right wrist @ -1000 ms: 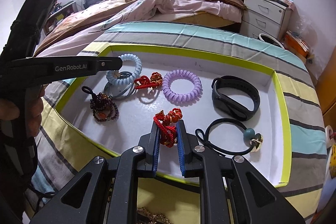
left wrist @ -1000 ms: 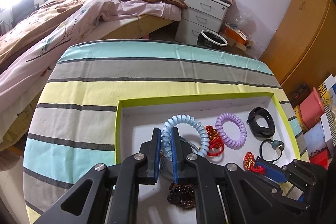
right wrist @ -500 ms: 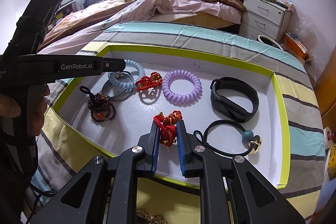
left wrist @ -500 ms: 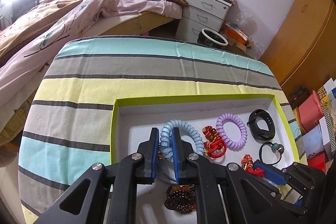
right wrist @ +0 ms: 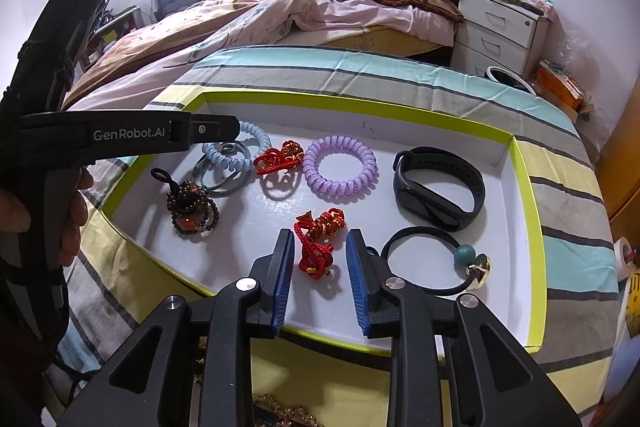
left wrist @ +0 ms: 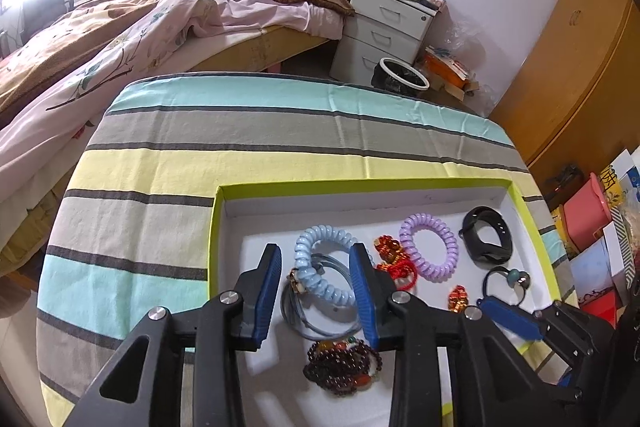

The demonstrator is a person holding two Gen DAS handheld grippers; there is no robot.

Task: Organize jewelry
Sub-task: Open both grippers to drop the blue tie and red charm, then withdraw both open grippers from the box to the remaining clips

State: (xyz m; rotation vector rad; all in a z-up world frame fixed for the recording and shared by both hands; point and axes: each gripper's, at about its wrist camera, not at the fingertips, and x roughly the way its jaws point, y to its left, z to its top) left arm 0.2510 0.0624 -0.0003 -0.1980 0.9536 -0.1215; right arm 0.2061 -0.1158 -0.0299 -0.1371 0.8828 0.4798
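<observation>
The left gripper (left wrist: 316, 279) is opening, its blue pads clear of the pale-blue spiral coil bracelet (left wrist: 320, 267) lying between them in the white, lime-rimmed tray (left wrist: 400, 183). The right gripper (right wrist: 320, 267) is likewise opening around a red knotted cord charm (right wrist: 316, 243), unpressed. Both point steeply down. The left gripper partly hides the dark garnet bead bracelet (left wrist: 340, 367).

Jewelry lies flat in a white, lime-rimmed tray (right wrist: 524, 183): a blue coil (left wrist: 320, 269) over a grey bangle (left wrist: 296, 311) far left, dark beads (right wrist: 192, 211) nearer, a purple coil (right wrist: 340, 171) mid-tray, a black band (right wrist: 438, 189) right, and a red knot (right wrist: 316, 243) near.
</observation>
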